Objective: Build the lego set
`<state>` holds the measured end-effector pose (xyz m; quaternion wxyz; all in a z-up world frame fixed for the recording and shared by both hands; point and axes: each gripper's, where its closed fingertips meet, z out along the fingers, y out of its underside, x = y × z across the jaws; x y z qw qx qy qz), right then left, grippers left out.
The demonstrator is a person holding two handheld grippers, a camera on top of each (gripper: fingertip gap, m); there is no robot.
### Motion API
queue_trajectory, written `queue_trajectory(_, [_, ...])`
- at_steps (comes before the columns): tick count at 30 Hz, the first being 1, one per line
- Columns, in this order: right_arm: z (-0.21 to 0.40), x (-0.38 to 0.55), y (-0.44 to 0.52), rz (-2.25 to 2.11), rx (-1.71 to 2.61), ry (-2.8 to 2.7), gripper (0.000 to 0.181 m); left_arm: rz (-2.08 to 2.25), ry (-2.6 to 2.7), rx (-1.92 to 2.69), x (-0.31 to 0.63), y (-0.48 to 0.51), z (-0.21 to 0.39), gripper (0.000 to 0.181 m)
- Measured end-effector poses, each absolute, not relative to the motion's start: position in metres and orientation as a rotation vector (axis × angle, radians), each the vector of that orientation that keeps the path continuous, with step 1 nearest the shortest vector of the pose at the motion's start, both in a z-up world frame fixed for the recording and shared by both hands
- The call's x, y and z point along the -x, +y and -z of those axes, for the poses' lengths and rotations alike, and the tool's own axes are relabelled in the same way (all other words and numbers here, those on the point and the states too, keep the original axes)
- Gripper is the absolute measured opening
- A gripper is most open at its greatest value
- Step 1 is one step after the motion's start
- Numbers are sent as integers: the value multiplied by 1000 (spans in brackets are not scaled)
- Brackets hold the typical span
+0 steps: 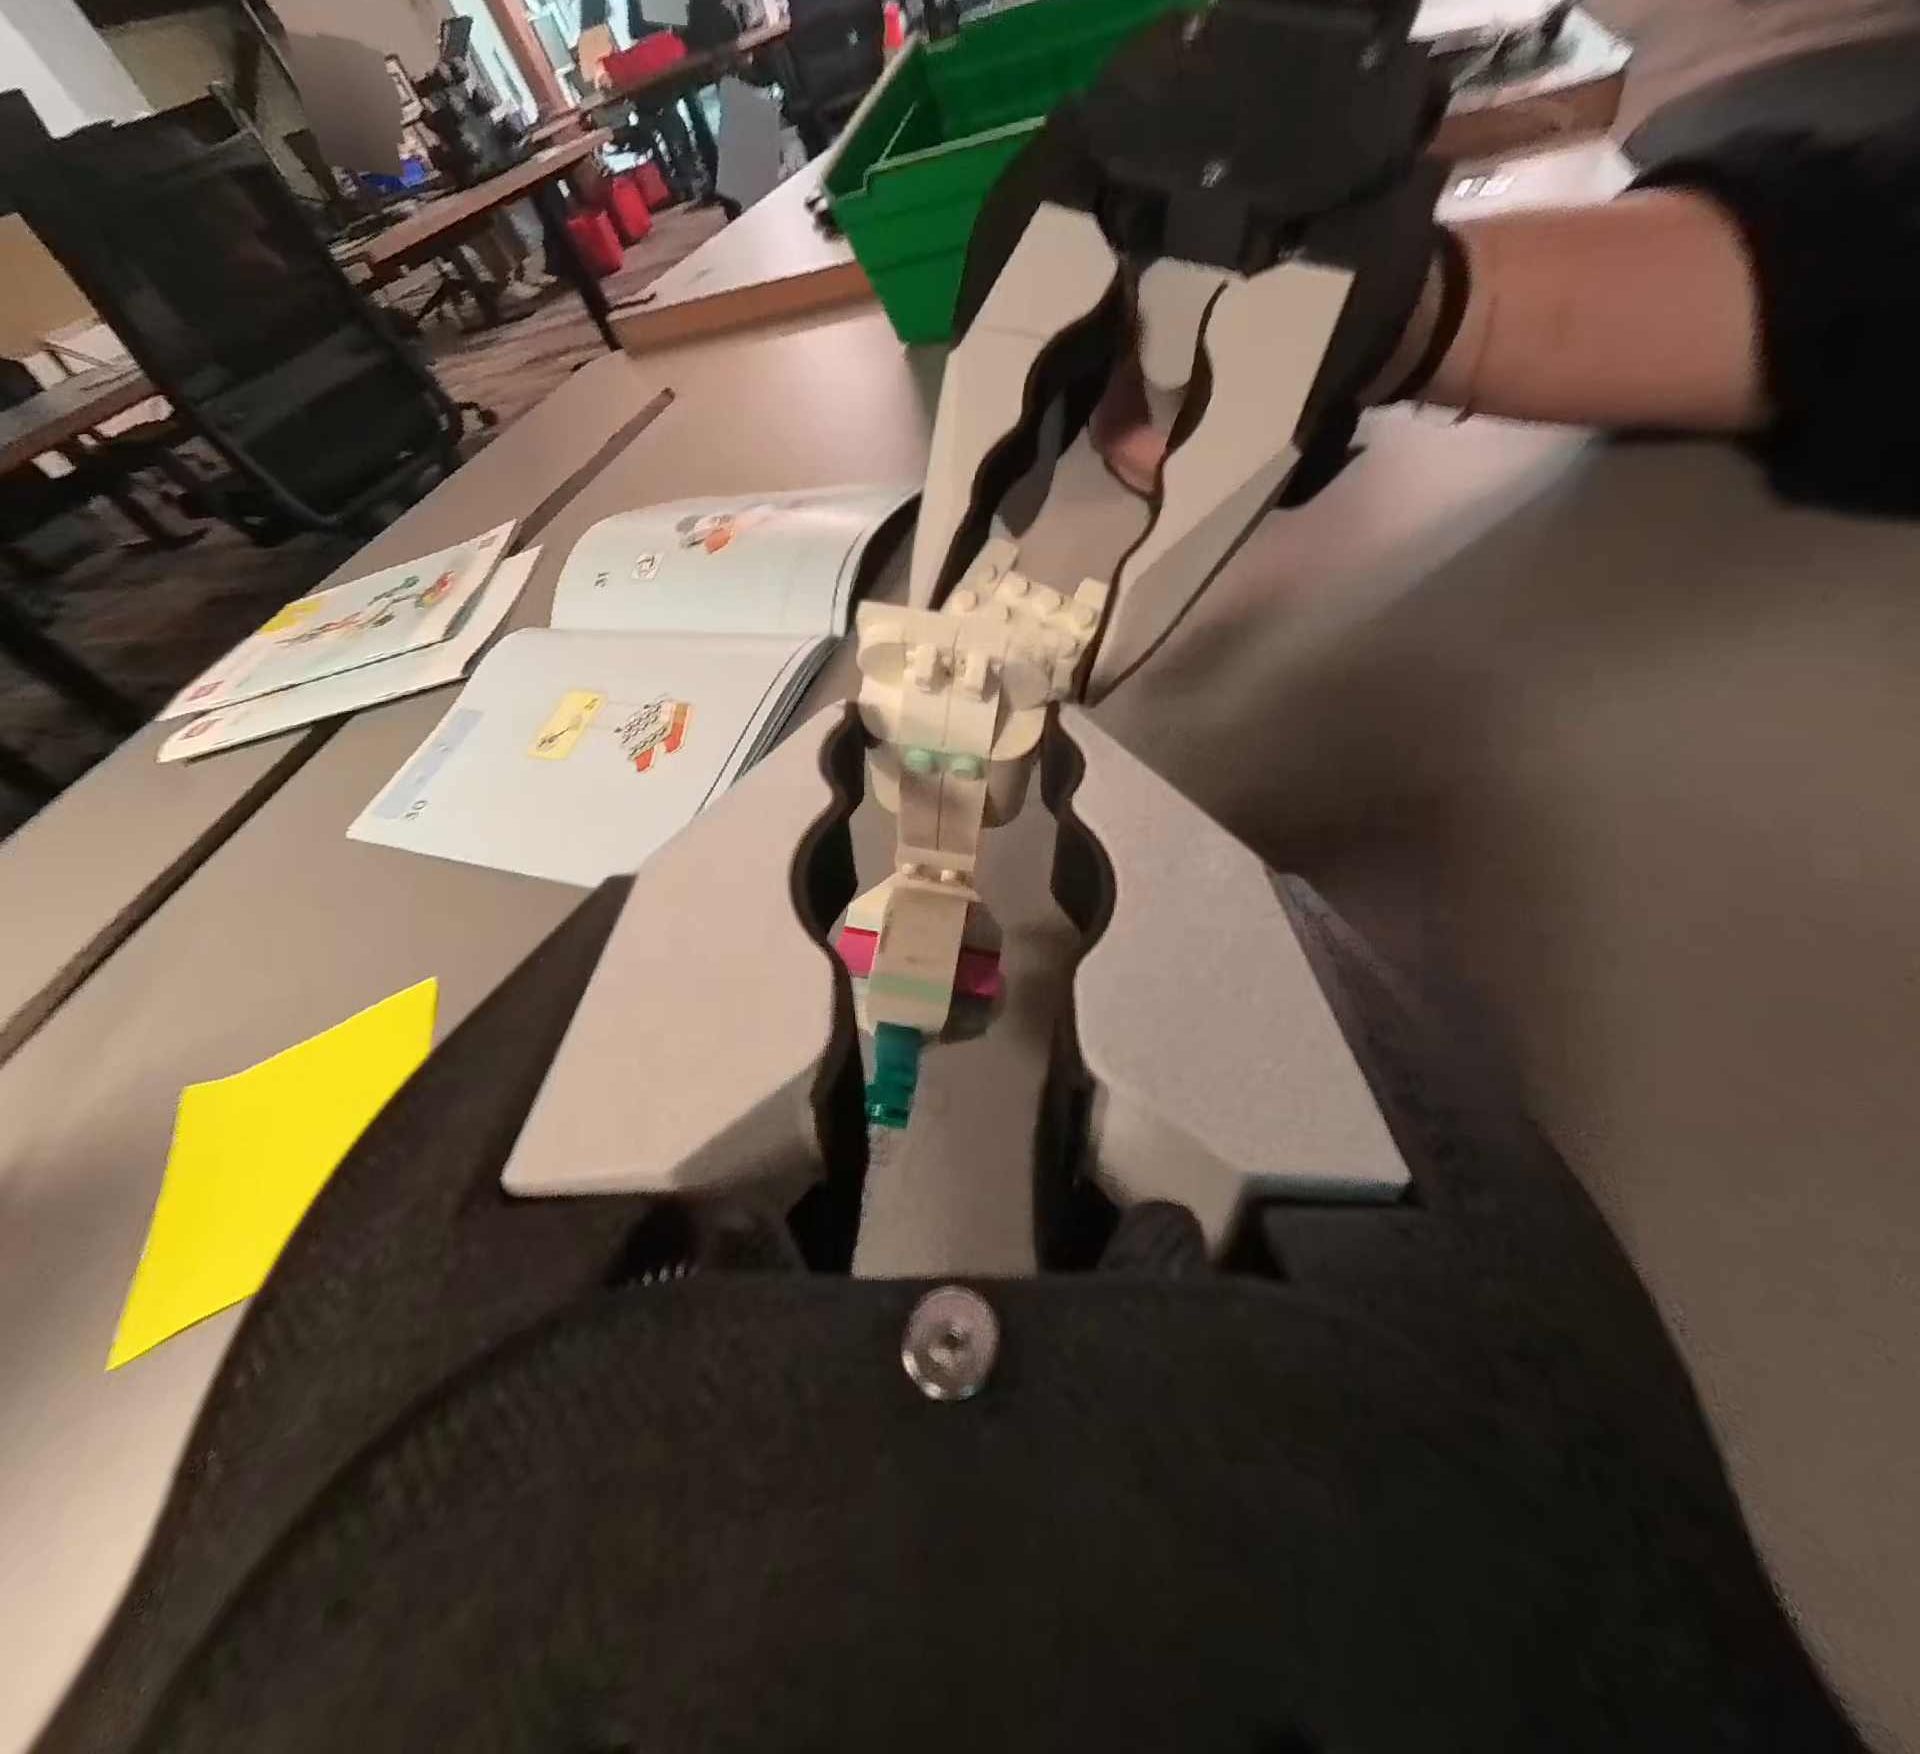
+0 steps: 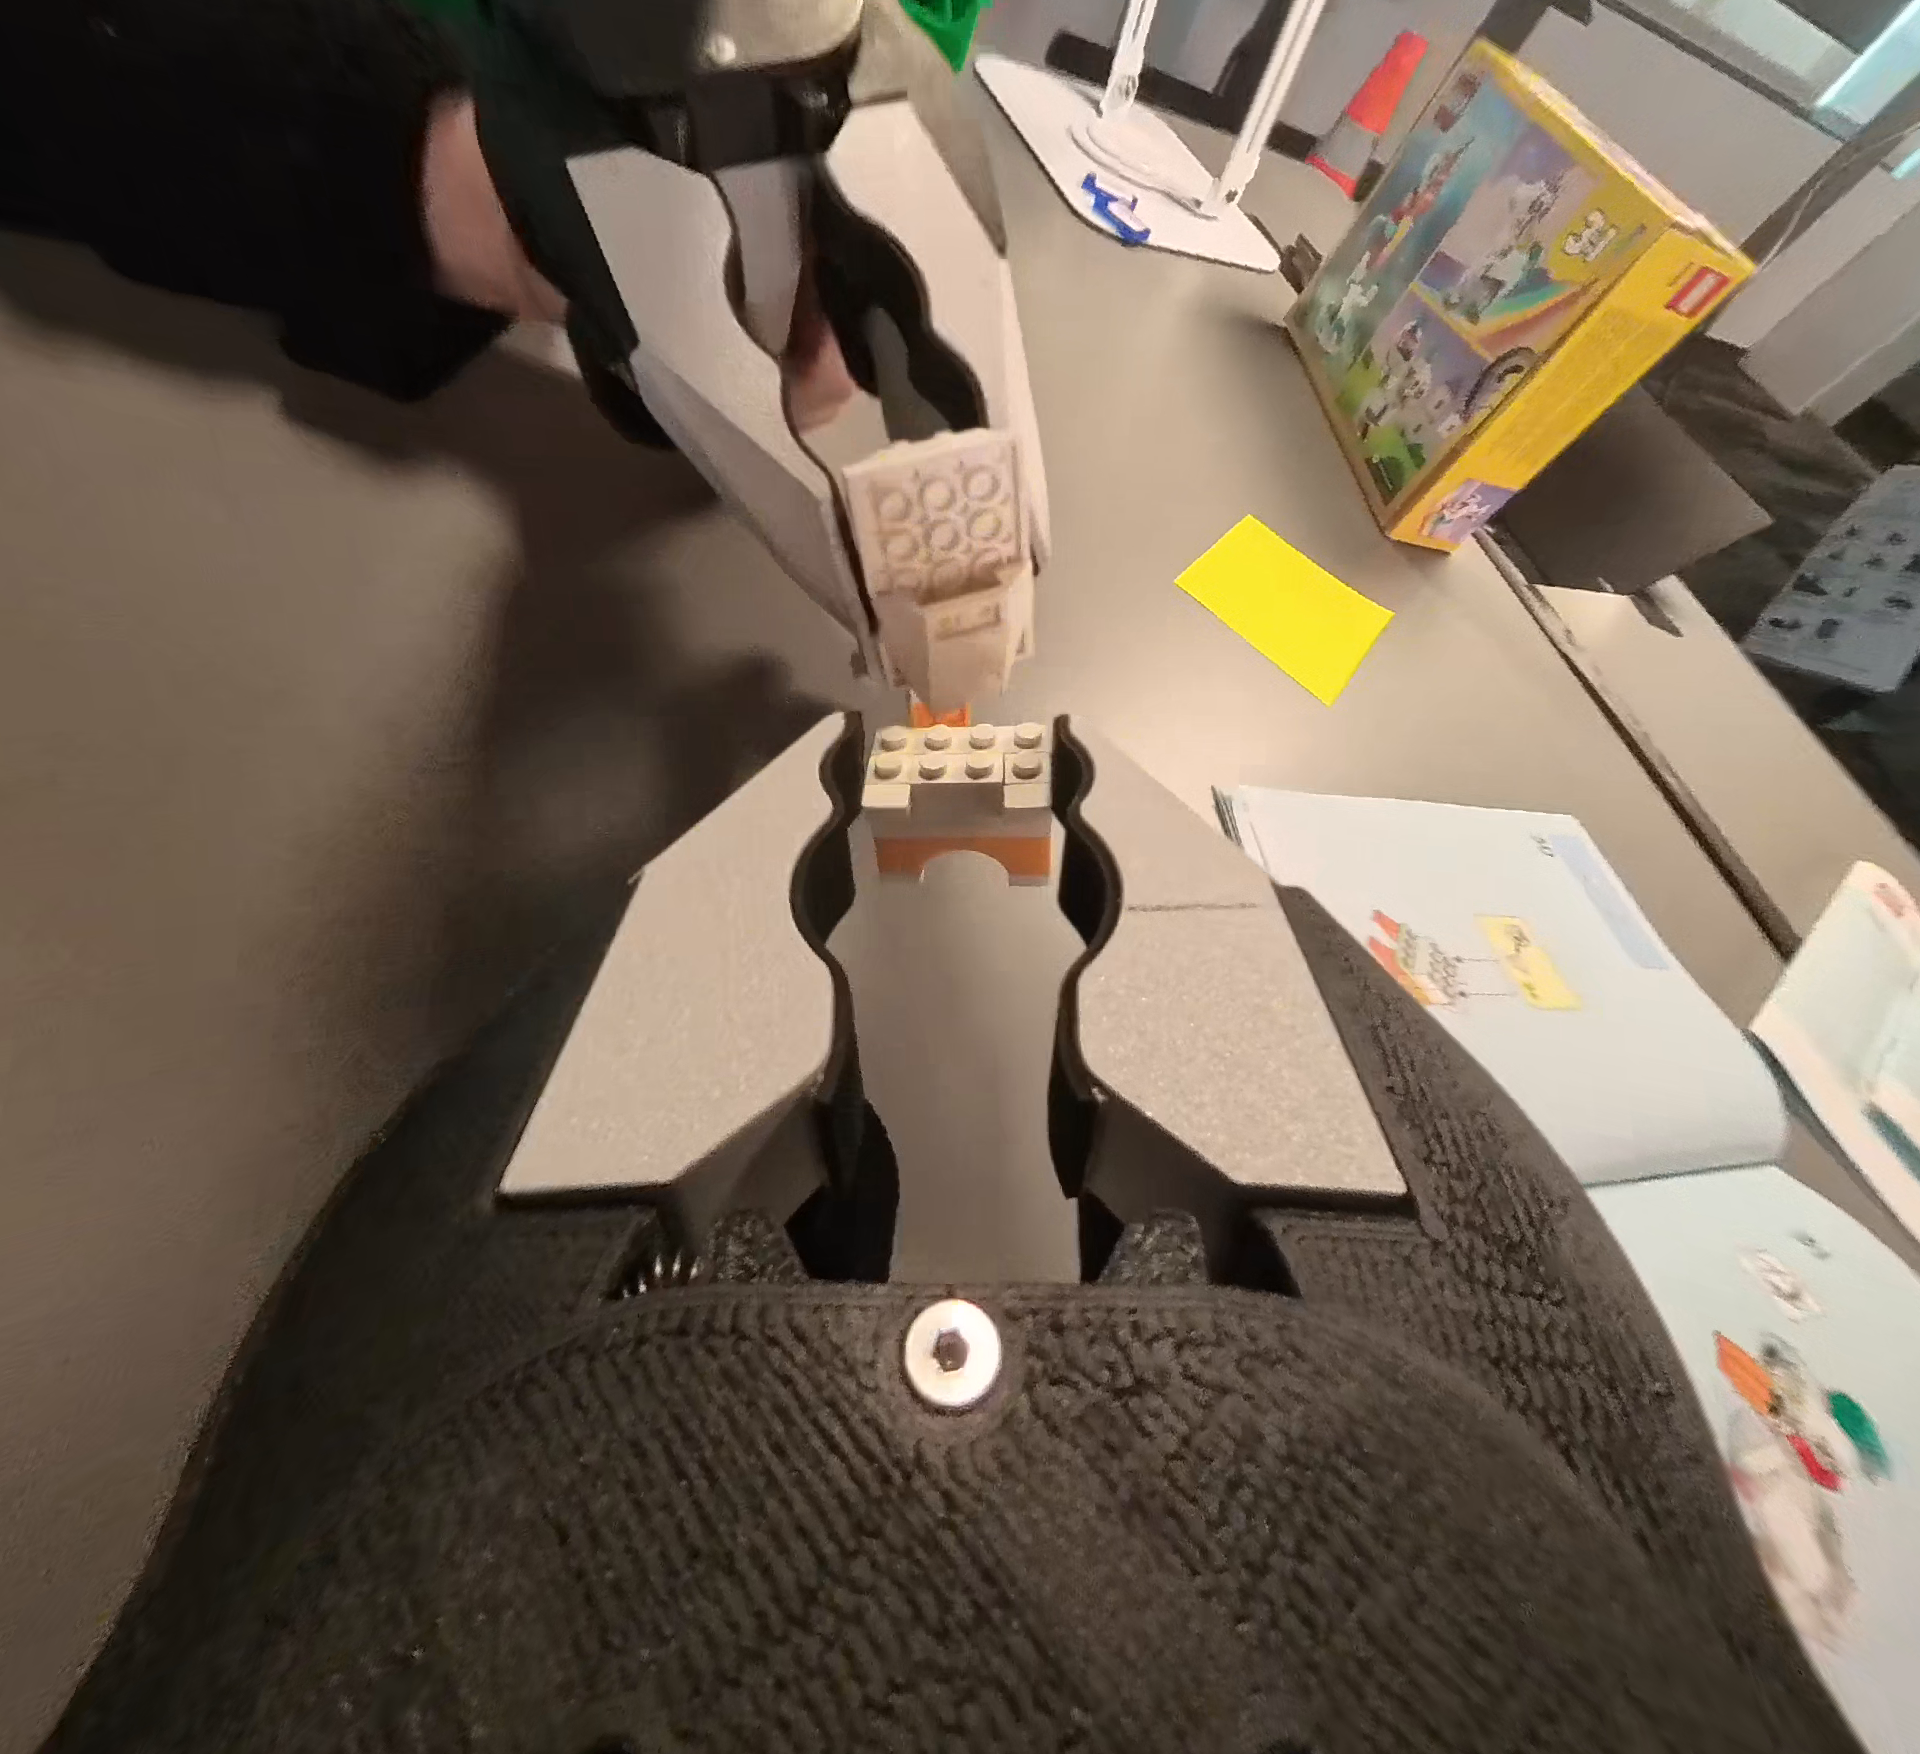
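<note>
My left gripper [image 1: 956,728] is shut on a white lego build [image 1: 940,811] with a teal peg and pink parts at its near end. It also shows in the right wrist view [image 2: 945,624], coming in from the upper left with the build [image 2: 940,561] seen from its underside. My right gripper [image 2: 951,738] is shut on a white studded block with an orange arch [image 2: 956,800]. In the left wrist view the right gripper [image 1: 1023,634] comes down from above with its block [image 1: 1023,613] against the far end of the build. Both are held above the grey table [image 1: 1455,769].
An open instruction booklet [image 1: 582,748] [image 2: 1455,956] and closed booklets [image 1: 343,644] lie beside the grippers. A yellow note [image 1: 270,1174] [image 2: 1283,608] is on the table. A green bin [image 1: 935,177], a lego box [image 2: 1507,302] and a white stand [image 2: 1174,146] stand farther back. Both grippers' tips are close together, under 4 cm apart. Both grippers' tips are roughly 20 cm from the yellow note [image 2: 1283,608].
</note>
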<state>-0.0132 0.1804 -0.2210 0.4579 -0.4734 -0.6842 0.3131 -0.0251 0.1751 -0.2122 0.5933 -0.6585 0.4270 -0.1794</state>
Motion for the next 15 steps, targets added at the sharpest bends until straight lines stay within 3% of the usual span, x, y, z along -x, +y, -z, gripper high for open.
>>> queue_trajectory(5, [240,6,183,-574,1199,-1823,35,189,1076,1554,29,182,225,33])
queue_trajectory(15, [263,2,172,-706,1379,-1921,35,202,1128,1545,24,177,229,33])
